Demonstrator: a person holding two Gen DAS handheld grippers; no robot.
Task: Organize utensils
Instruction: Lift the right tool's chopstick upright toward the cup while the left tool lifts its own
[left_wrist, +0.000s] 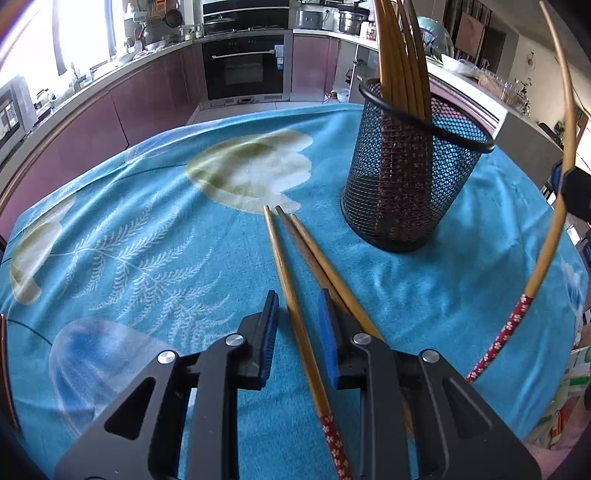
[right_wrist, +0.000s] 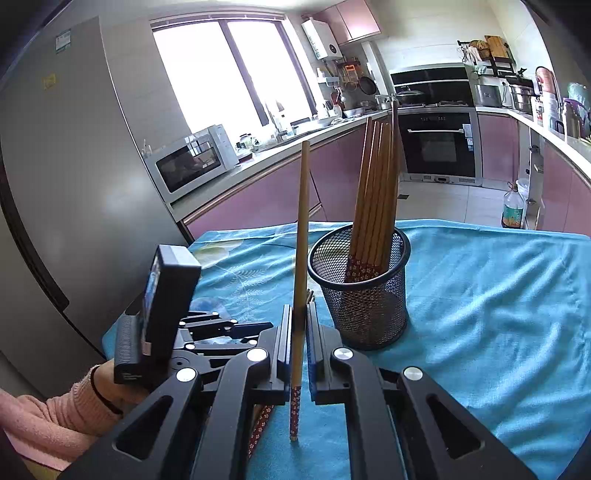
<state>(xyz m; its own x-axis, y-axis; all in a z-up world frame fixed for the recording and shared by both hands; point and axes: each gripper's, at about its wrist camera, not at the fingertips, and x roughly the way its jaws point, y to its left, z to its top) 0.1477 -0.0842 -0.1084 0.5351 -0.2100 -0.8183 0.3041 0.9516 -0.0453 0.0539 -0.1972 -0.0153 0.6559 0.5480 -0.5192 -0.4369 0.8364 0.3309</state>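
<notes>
hand-held gripper, slim wooden chopstick

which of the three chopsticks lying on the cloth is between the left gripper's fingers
The leftmost chopstick, lying apart from the other two, which touch each other and pass under the left gripper's right finger.
</notes>
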